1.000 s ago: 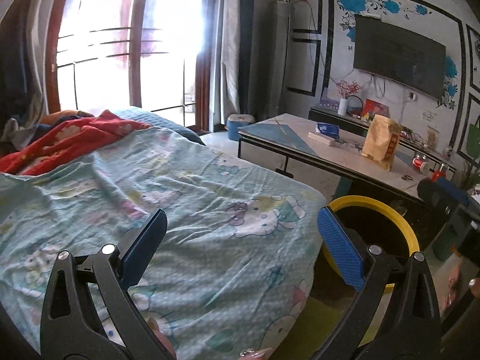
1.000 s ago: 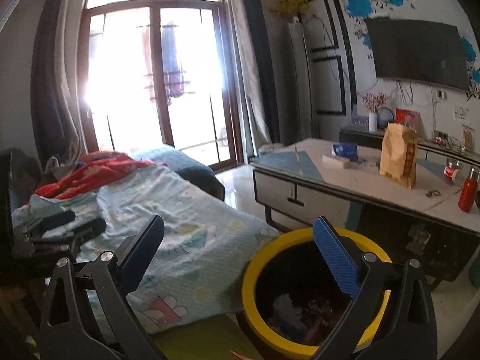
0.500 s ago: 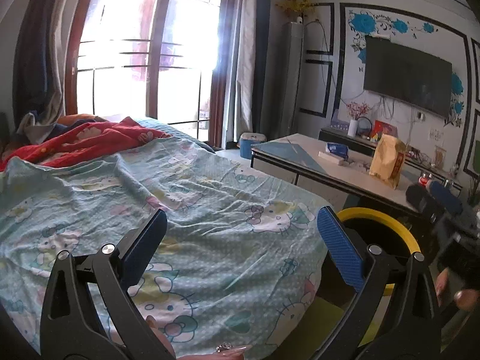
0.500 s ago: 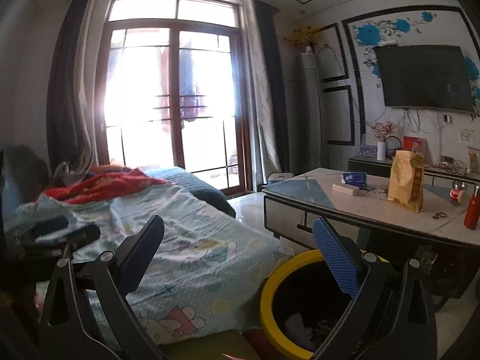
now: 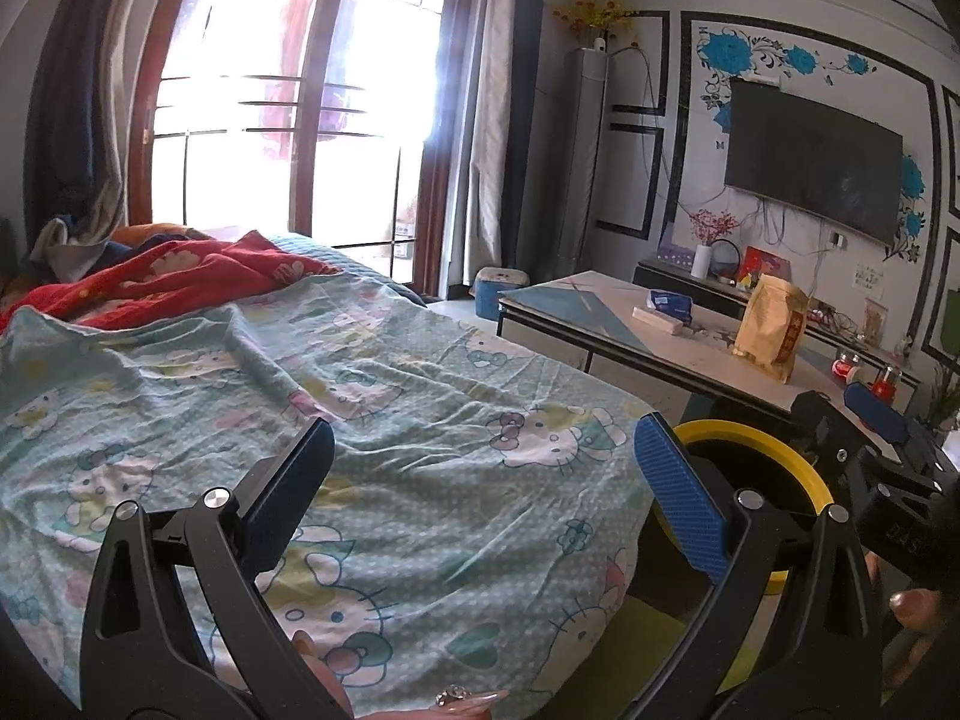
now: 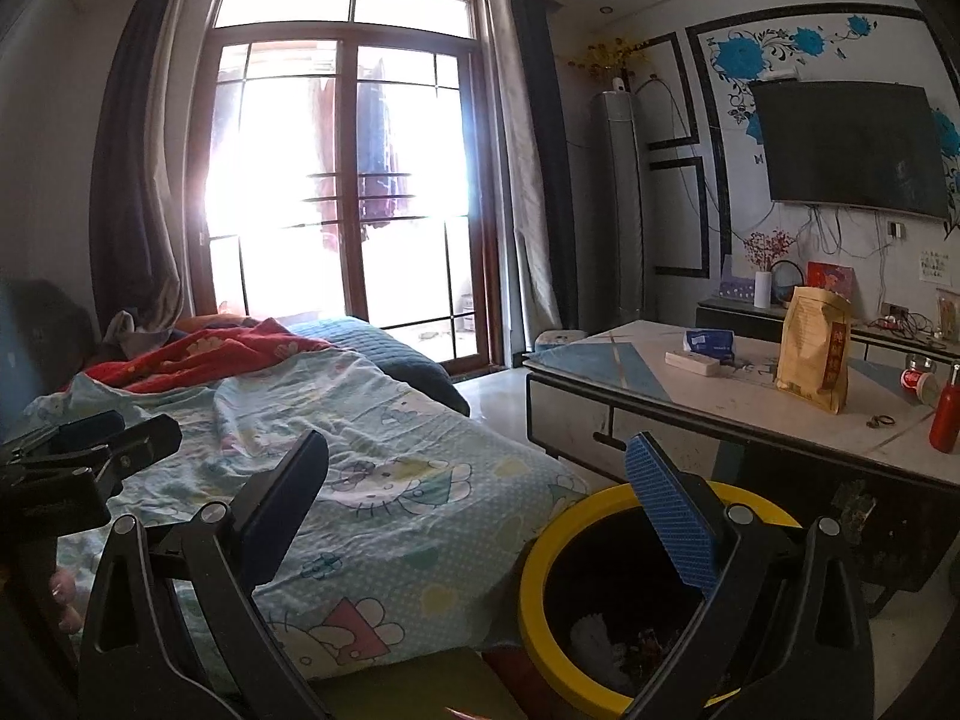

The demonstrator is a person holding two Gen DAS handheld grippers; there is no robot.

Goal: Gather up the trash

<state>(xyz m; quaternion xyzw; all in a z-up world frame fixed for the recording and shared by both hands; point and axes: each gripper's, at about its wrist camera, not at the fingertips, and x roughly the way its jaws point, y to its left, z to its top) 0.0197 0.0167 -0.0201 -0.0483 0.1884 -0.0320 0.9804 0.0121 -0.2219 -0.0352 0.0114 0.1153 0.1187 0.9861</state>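
A black trash bin with a yellow rim (image 6: pixel 540 570) stands on the floor between the bed and the low table; crumpled white and dark trash (image 6: pixel 600 642) lies inside it. The rim also shows in the left wrist view (image 5: pixel 744 435). My left gripper (image 5: pixel 480 492) is open and empty above the bed's blue cartoon sheet (image 5: pixel 420 396). My right gripper (image 6: pixel 477 510) is open and empty, above and left of the bin. Each gripper shows at the edge of the other's view: the right one (image 5: pixel 870 438), the left one (image 6: pixel 90 438).
A low table (image 6: pixel 630 372) holds a tan paper bag (image 6: pixel 816 348), a white box, a blue packet and a red bottle (image 6: pixel 945 414). A red blanket (image 5: pixel 180 276) lies at the bed's far end. A TV, tall air conditioner and glass door stand behind.
Both grippers have risen and tilted up, so more of the room shows and the bin sits lower. The right gripper has come into the left wrist view. Both stay open.
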